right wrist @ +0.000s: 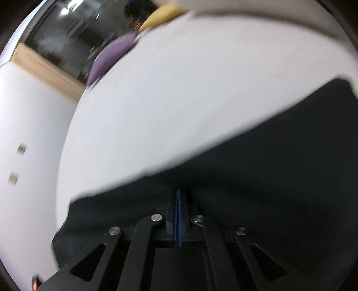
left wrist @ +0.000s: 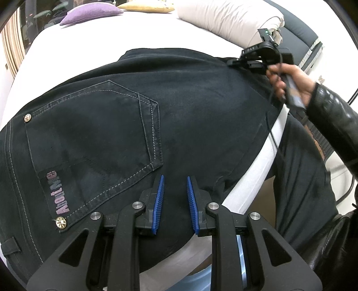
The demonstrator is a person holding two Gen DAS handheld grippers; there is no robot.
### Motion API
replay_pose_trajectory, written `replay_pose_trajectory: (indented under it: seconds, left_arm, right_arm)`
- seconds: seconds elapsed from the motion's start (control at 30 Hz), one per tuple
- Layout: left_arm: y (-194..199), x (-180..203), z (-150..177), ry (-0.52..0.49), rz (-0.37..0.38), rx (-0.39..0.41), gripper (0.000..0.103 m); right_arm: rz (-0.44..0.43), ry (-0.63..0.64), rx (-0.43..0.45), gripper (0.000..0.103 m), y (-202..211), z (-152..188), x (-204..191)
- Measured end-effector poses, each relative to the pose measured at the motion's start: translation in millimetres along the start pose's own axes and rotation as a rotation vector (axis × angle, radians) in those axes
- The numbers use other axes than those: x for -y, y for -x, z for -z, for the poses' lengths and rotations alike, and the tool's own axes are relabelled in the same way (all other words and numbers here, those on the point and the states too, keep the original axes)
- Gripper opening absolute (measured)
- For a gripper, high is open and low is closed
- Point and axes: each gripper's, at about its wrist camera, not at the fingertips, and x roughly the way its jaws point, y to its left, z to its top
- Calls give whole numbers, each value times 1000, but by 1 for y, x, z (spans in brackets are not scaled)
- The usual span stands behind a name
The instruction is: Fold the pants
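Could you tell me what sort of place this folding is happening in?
Most likely a bedroom: the pants lie on a white bed, with a purple cushion and a rolled cream duvet at its far end.

The dark navy denim pants (left wrist: 183,116) lie spread flat on the white bed, back side up, with the seat at the near left and the cloth running off toward the far right. A back pocket with pale contrast stitching, two round brass rivets and a pinkish embroidered label reading "About" faces up. In the right wrist view, which is blurred, the same dark cloth (right wrist: 268,174) fills the near right.
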Motion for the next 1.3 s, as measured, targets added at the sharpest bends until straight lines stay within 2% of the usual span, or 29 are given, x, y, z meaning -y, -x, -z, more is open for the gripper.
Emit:
replay_pose_trajectory:
  seconds: [0.03, 0.1, 0.13, 0.17, 0.2, 0.27, 0.33, 0.37, 0.4, 0.43, 0.47, 0.53, 0.57, 0.6, 0.67, 0.73, 0.83, 0.9, 0.93, 1.0, 1.1, 1.17, 1.23, 1.3]
  left_arm:
    - [1, 0, 0, -1, -2, 1, 20]
    - [3, -1, 2, 0, -5, 6, 20]
    - [4, -2, 3, 6, -5, 10, 20]
    - [5, -2, 4, 10, -5, 12, 20]
    - [6, -2, 4, 11, -5, 14, 20]
    - [5, 0, 4, 7, -13, 16, 20]
    - [4, 3, 3, -6, -28, 14, 21]
    - [3, 6, 3, -11, -33, 12, 21]
    - [3, 7, 4, -13, -36, 11, 21]
    - [4, 7, 5, -12, -36, 10, 21]
    - [4, 8, 5, -7, -34, 9, 21]
    - [7, 5, 8, 11, -27, 12, 20]
    - [9, 3, 9, 18, -24, 14, 20]
    - [9, 0, 11, 26, -17, 17, 20]
    - [11, -3, 15, 44, -3, 25, 20]
    - [13, -4, 18, 50, 2, 32, 20]
    - [19, -7, 15, 60, -1, 43, 21]
    - [30, -13, 4, 80, -20, 82, 21]
    - [35, -17, -1, 89, -24, 107, 21]
    - [45, -34, -21, 129, -43, 164, 21]
    - [42, -62, -45, 180, -111, 186, 21]
    - [32, -83, -50, 202, -159, 158, 21]
    - [17, -105, -43, 230, -197, 110, 20]
    - [16, -115, -34, 256, -143, 142, 20]
  right_arm:
    - [22, -34, 27, 0, 3, -7, 9]
    - [126, -123, 110, 0, 20, -19, 25]
    - [241, -167, 176, 10, 36, -21, 32]
    - [307, -210, 220, 17, 48, -21, 38]
    - [318, -262, 258, 17, 60, -17, 43]
    - [187, -269, 249, 17, 70, -7, 34]
    - [33, -146, 164, 17, 56, 11, -7]
    - [-70, -67, 95, 17, 42, 25, -34]
    - [-214, 4, 2, 17, 24, 41, -63]
    - [-311, 48, -59, 17, 11, 53, -82]
    - [-353, 76, -93, 17, 0, 60, -92]
    - [-369, 81, -140, 17, -20, 70, -94]
    - [-347, 26, -157, 4, -30, 71, -75]
    - [-340, -27, -153, 0, -32, 69, -58]
    - [-354, -176, -88, 0, -21, 65, -5]
    - [-296, -262, 37, 0, 10, 61, 45]
    - [-95, -406, 219, 0, 60, 42, 111]
    - [36, -518, 293, 1, 87, 38, 132]
    - [63, -537, 312, 10, 98, 35, 132]
    - [0, -468, 307, 10, 96, 34, 102]
    - [-263, -267, 139, 10, 55, 36, 11]
    - [-440, -122, -11, 10, 13, 51, -68]
    - [-564, -17, -174, 16, -29, 77, -141]
    - [-603, 31, -277, 24, -67, 93, -180]
